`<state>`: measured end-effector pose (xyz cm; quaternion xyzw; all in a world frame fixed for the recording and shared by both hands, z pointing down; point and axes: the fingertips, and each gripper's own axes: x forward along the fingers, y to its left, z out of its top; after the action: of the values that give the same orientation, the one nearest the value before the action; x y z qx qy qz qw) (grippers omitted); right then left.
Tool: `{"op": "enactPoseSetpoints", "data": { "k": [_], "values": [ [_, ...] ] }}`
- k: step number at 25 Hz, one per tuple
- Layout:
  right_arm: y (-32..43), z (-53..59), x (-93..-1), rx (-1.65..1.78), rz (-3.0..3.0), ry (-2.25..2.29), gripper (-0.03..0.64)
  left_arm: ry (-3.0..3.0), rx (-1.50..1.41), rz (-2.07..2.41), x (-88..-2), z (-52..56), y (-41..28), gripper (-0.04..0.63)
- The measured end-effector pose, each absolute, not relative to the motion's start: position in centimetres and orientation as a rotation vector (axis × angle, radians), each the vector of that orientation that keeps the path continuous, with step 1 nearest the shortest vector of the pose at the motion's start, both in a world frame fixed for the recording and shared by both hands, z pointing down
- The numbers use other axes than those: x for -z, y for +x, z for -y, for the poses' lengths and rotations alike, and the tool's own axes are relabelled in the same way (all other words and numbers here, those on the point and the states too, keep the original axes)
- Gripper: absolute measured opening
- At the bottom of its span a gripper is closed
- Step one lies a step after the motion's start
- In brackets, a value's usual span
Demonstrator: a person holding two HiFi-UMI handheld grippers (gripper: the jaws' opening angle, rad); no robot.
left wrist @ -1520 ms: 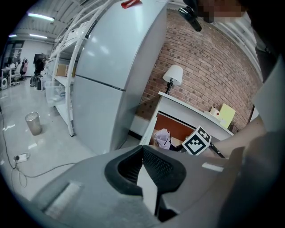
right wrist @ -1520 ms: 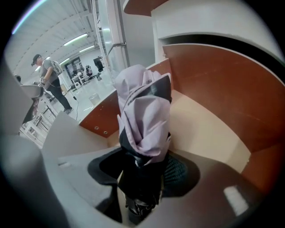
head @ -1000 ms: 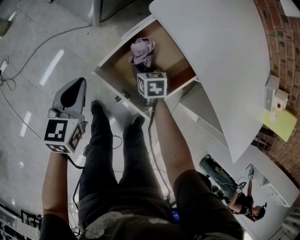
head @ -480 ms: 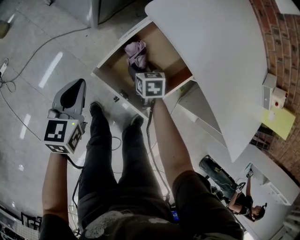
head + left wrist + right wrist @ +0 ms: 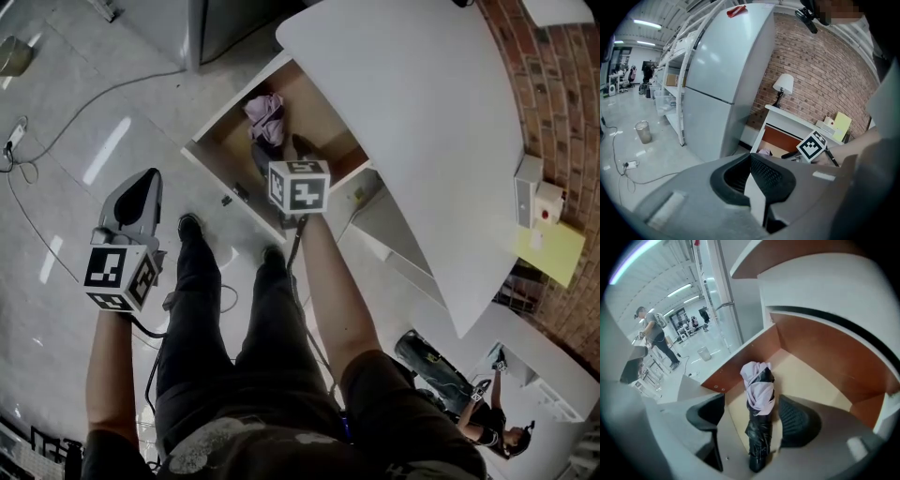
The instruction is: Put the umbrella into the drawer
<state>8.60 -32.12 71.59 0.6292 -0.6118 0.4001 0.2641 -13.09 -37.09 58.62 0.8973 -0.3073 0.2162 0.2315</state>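
Note:
The folded umbrella (image 5: 758, 401), black with a lilac wrap, lies on the wooden floor of the open drawer (image 5: 813, 376). My right gripper (image 5: 754, 417) hangs just above it, jaws wide open, both pads apart from the cloth. In the head view the umbrella (image 5: 265, 114) shows at the back of the drawer (image 5: 319, 111), with the right gripper (image 5: 286, 155) over the drawer's front part. My left gripper (image 5: 142, 187) is out over the floor to the left, shut and holding nothing. In the left gripper view its jaw tips (image 5: 749, 157) meet, and the drawer (image 5: 780, 139) is far ahead.
The white table top (image 5: 412, 112) overhangs the drawer on the right. A grey fridge (image 5: 726, 79) stands left of the table, and a lamp (image 5: 783, 84) sits on it. The person's shoes (image 5: 191, 225) are just before the drawer front. Cables (image 5: 56, 122) lie across the floor.
The right gripper has lifted up out of the drawer, leaving the umbrella lying on the drawer floor. The left gripper has risen slightly.

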Motion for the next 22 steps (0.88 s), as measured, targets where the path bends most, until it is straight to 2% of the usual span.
{"op": "enactPoseSetpoints", "data": {
  "k": [9, 12, 13, 14, 15, 17, 22],
  "values": [
    [5.5, 30.6, -64.2, -1.106, 1.88, 1.603, 0.353, 2.437, -0.552, 1.058, -52.6, 33.8, -14.7, 0.011],
    [5.5, 30.3, -60.3, -1.084, 1.961, 1.607, 0.334, 2.445, -0.522, 1.108, -50.1, 32.6, -14.3, 0.011],
    [5.7, 30.1, -59.0, -1.067, 1.979, 1.613, 0.302, 2.448, -0.51, 1.122, -49.2, 32.1, -14.1, 0.011],
    [5.8, 29.6, -57.8, -1.051, 1.994, 1.618, 0.233, 2.449, -0.5, 1.135, -48.4, 31.5, -13.9, 0.011],
    [5.9, 29.0, -56.6, -1.042, 2.009, 1.621, 0.192, 2.449, -0.493, 1.148, -47.7, 30.9, -13.7, 0.011],
    [6.1, 27.8, -54.5, -1.037, 2.039, 1.618, 0.19, 2.454, -0.483, 1.166, -46.1, 29.7, -13.1, 0.011],
    [6.9, 24.9, -49.7, -1.023, 2.095, 1.615, 0.124, 2.505, -0.469, 1.183, -42.4, 26.6, -11.1, 0.011]
  ]
}}
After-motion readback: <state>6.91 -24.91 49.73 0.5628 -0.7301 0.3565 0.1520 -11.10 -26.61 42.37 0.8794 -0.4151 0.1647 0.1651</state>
